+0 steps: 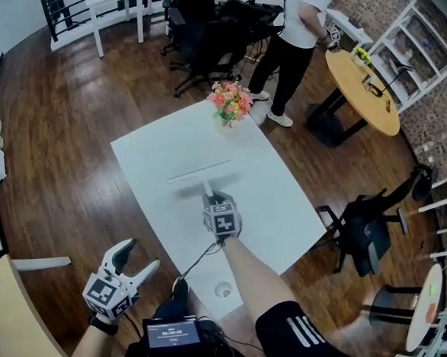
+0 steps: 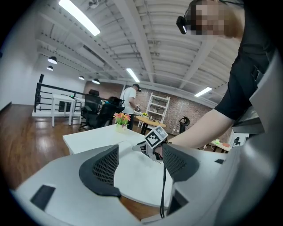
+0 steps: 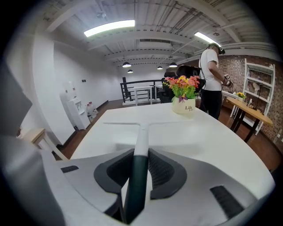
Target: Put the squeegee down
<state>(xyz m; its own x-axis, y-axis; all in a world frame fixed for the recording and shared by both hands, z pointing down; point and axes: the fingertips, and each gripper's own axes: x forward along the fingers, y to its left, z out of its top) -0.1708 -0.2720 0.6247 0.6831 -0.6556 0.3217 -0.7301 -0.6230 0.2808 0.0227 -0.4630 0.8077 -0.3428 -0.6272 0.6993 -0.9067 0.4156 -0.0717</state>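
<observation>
Room: open office with a wood floor; white table (image 1: 160,151) in the middle, flowers (image 1: 231,102) at its far edge.
Right gripper (image 3: 140,164): clamped on the dark end of the squeegee (image 3: 140,134) handle, over the middle of the table.
Direction: straight ahead of the jaws, away from the person and toward the flowers, but well short of them.
Long axis: handle in line with the jaws; blade crosswise at the far end, forming a T.
Height: shadow on the tabletop offset from the blade, so probably held just above the surface, not resting on it.
Left gripper (image 1: 130,266): jaws apart with nothing between them, off the table's near-left side over the floor.
Nearer hand: right, already holding; left well apart from the squeegee.
Look: slim handle, dark green at the grip and white beyond; thin, pale, straight blade; likely light and stiff.
Coming move: probably a level drop onto bare tabletop, then jaws opened.
</observation>
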